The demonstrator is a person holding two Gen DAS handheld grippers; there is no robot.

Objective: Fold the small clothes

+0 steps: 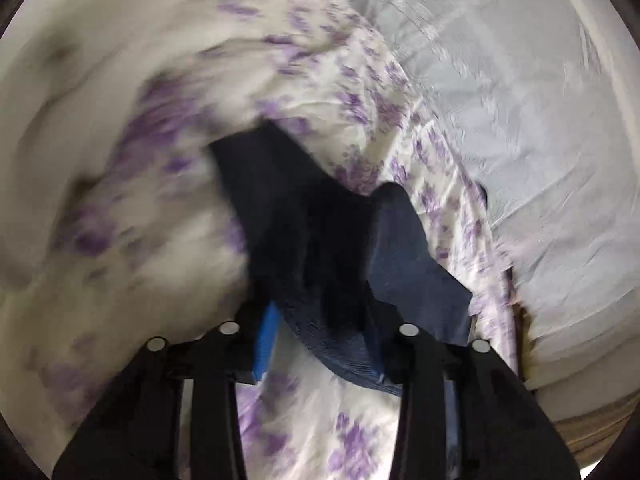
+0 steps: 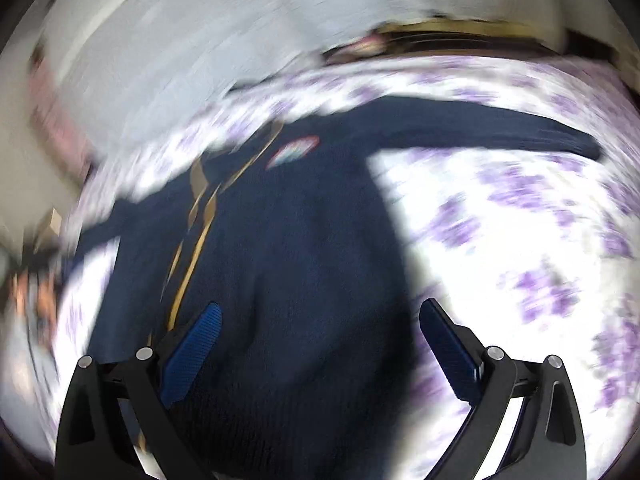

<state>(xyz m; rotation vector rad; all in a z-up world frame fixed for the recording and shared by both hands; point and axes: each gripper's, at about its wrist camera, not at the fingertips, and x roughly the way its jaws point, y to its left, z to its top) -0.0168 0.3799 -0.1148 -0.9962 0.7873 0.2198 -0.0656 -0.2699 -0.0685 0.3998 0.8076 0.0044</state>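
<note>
Sweater [image 2: 304, 240] is dark navy, with gold-tan stripes down the front and a small patch [image 2: 294, 151] in red, white and light blue. Sheet [image 2: 500, 232] under it is white with purple flowery blotches. Both grippers are black with blue pads [image 2: 192, 354]. Off to the side there's plain pale grey-white fabric [image 1: 520, 100].

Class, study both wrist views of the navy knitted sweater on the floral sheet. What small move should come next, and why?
Probably lower the right hand-held gripper and close it on the navy knitted sweater beneath it. Its jaws stand wide open, empty, above the sweater's body, which lies spread on the white sheet with purple flowers. The left hand-held gripper already pinches a ribbed edge, so a second grip should let the fold begin.
</note>
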